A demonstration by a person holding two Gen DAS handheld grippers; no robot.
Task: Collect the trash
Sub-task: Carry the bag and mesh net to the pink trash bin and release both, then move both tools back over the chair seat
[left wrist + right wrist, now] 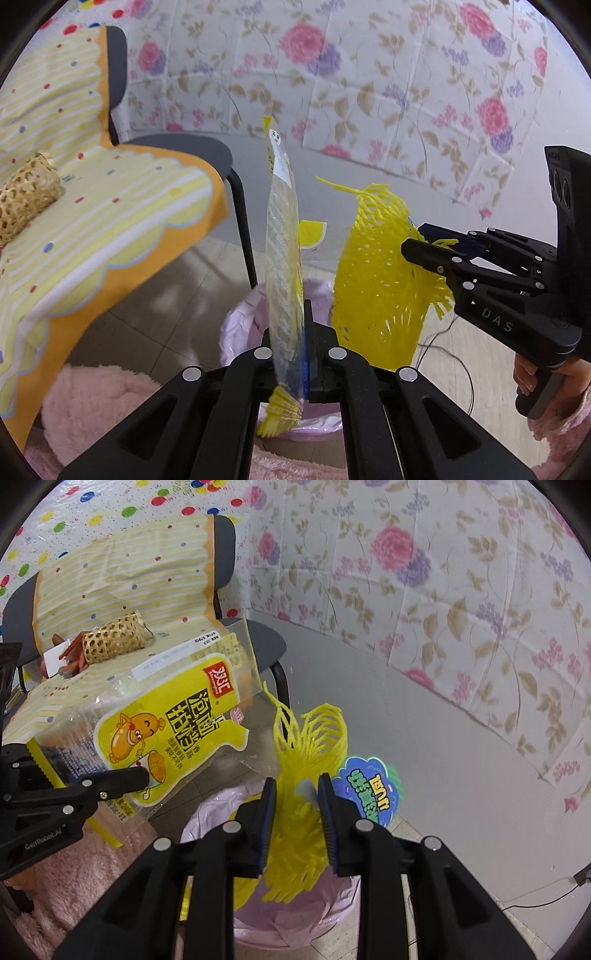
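Two pieces of trash hang over the pink-lined bin [295,919] at the bottom centre of both views. The left claw [291,369] is clamped shut on a clear-and-yellow snack wrapper [282,258], edge-on in its own view. The right claw [297,823] holds yellow foam netting [303,775]; its pads seem barely to pinch it, though the netting hides the contact. A good drop wants both claws centred above the bin's mouth before letting go, since the light wrapper may drift toward the chair [192,147].
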